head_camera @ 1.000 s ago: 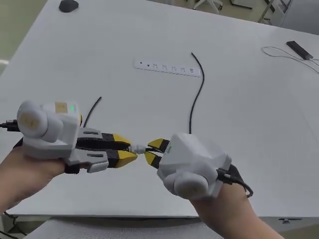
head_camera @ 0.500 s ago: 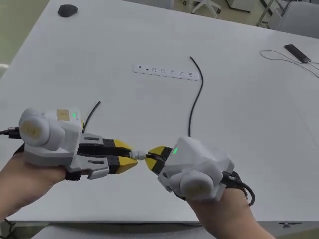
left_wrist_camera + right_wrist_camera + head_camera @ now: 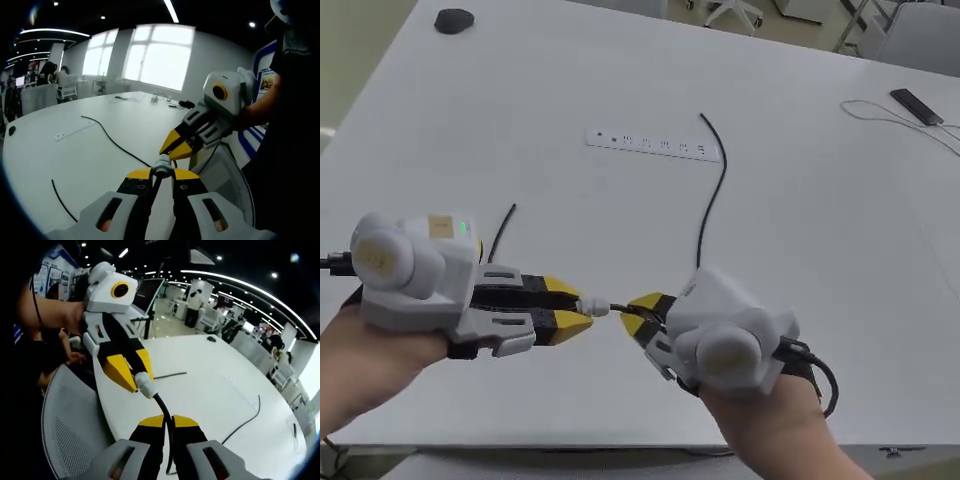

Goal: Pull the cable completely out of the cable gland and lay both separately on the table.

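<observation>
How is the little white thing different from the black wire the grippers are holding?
The cable gland is white and stubby; the cable is black, thin and long. The left gripper pinches the cable gland, while the right gripper pinches the cable. Both are held above the table, joined together.

The cable gland [image 3: 145, 384] is white, the cable [image 3: 712, 205] black, the left gripper [image 3: 582, 306] and right gripper [image 3: 630, 314] white with yellow-and-black jaws, the table [image 3: 820, 220] plain white.
</observation>
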